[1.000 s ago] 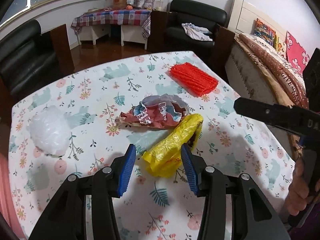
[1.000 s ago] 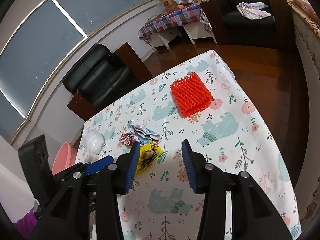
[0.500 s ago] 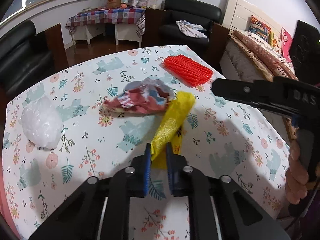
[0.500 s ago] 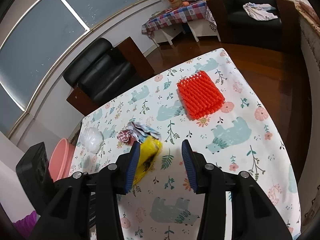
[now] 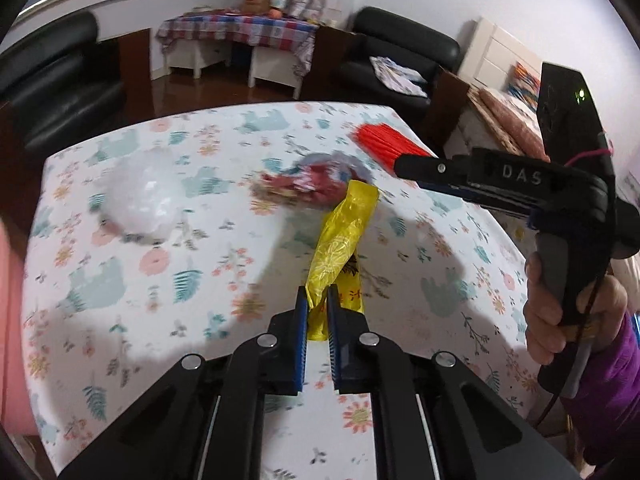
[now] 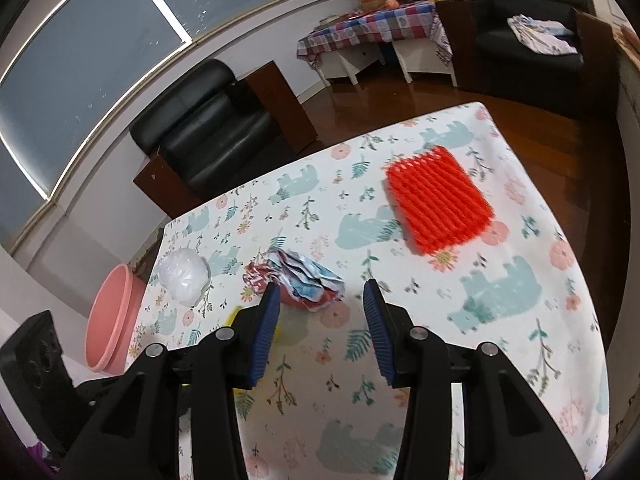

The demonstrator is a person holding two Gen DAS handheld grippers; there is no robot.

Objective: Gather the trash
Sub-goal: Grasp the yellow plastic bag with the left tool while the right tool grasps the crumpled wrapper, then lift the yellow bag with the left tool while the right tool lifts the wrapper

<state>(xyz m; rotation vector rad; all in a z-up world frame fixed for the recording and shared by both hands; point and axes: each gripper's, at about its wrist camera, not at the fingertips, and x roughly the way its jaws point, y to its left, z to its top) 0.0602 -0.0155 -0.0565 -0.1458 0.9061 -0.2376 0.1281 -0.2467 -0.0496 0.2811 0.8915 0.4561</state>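
Gripping the yellow bag at its near end, left gripper has jaws closed on it; bag's long axis runs toward 12–1 o'clock. Right gripper jaws open, empty, crumpled wrapper just ahead at 11 o'clock on the table.

This is a room in a home. A table has a cloth with bears and flowers. At 12 o'clock sit black armchairs and a small checked table. A bed with pillows is at 2 o'clock, and a big window at 10 o'clock
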